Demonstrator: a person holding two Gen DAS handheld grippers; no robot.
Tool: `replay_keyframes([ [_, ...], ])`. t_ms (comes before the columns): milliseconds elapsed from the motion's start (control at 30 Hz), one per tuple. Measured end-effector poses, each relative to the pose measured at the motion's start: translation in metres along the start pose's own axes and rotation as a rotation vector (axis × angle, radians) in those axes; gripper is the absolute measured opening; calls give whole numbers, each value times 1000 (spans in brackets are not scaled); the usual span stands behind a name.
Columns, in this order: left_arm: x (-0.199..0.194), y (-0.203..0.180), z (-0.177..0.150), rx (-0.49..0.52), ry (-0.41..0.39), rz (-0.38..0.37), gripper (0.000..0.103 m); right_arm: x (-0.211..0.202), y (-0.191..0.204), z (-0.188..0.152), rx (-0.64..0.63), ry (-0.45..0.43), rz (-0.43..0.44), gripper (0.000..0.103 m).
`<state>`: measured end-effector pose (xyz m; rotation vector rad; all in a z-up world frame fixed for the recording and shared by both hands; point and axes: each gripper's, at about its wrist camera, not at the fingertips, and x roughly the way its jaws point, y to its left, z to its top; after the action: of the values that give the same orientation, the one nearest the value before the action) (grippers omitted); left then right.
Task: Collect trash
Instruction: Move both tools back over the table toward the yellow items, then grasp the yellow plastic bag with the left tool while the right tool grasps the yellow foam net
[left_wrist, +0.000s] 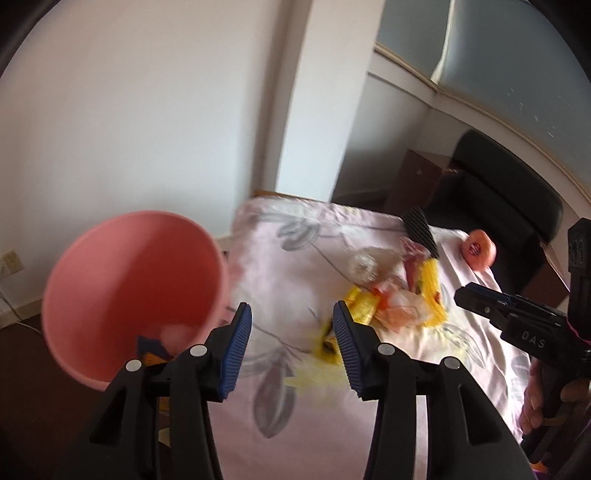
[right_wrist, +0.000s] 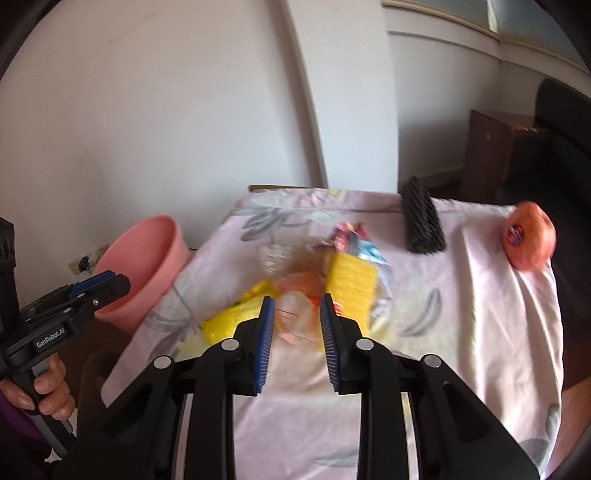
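Just beyond the right gripper (right_wrist: 295, 325) fingers, wrappers (right_wrist: 295, 295), nothing gripped

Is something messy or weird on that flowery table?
Yes. A messy heap of wrappers lies scattered in the middle of the tablecloth instead of in the pink bin beside the table. An orange fruit sits right at the far corner, close to the edge. The black brush lies flat and looks fine.

— What's out there besides the mess?
— Floral pink cloth (right_wrist: 461, 332) across the table, black ridged block (right_wrist: 423, 225) near its far edge.
— And the right corner?
— A stickered orange fruit (right_wrist: 530, 236), dark chair (left_wrist: 498, 199) behind.
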<state>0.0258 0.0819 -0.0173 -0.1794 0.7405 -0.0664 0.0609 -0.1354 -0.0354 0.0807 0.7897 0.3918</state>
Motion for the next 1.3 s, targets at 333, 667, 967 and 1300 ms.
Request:
replay_keyframes([
  [333, 60, -43, -10, 171, 143, -89, 45, 7, -30, -18, 82, 39, -19, 26],
  [667, 89, -54, -18, 260, 179, -49, 45, 18, -24, 1, 91, 27, 1, 26],
  [967, 89, -48, -25, 235, 187, -59, 20, 43, -20, 4, 89, 63, -44, 27],
  [1300, 60, -52, -25, 228, 155, -91, 13, 41, -28, -3, 112, 62, -37, 19],
])
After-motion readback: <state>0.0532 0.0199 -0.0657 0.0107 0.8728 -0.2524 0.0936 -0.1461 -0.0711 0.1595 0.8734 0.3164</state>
